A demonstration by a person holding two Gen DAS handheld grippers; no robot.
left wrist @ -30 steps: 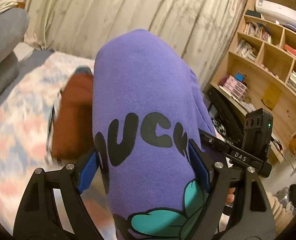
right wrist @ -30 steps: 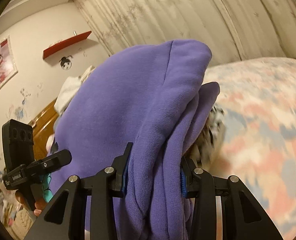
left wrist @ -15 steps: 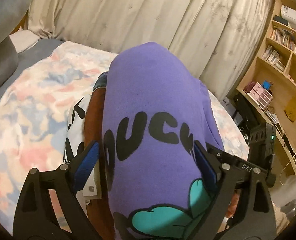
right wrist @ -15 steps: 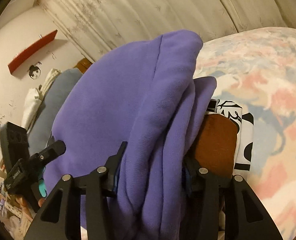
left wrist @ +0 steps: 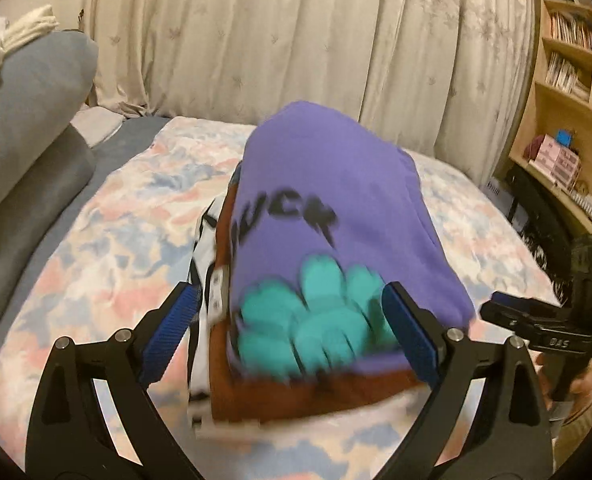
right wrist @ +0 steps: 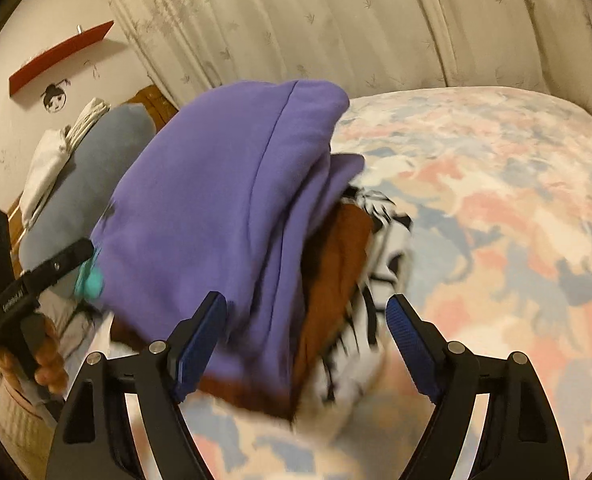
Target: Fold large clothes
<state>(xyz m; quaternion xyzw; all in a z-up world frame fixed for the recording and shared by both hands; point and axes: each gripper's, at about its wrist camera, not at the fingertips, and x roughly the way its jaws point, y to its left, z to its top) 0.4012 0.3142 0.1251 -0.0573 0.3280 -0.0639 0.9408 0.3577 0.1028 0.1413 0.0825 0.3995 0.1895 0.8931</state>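
The folded purple sweatshirt (left wrist: 336,216) sits atop a brown garment (right wrist: 332,264) and a black-and-white one (right wrist: 380,280), stacked mid-bed (left wrist: 107,248). Left gripper (left wrist: 291,332) and right gripper (right wrist: 304,340) both stand spread, holding nothing. The bulging top fold could slump sideways, since the soft stack looks uneven

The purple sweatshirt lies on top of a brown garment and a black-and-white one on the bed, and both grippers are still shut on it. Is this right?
Not quite. Both wrist views show the left gripper and right gripper open, jaws spread apart. The purple sweatshirt does lie on the brown garment and black-and-white one on the bed.
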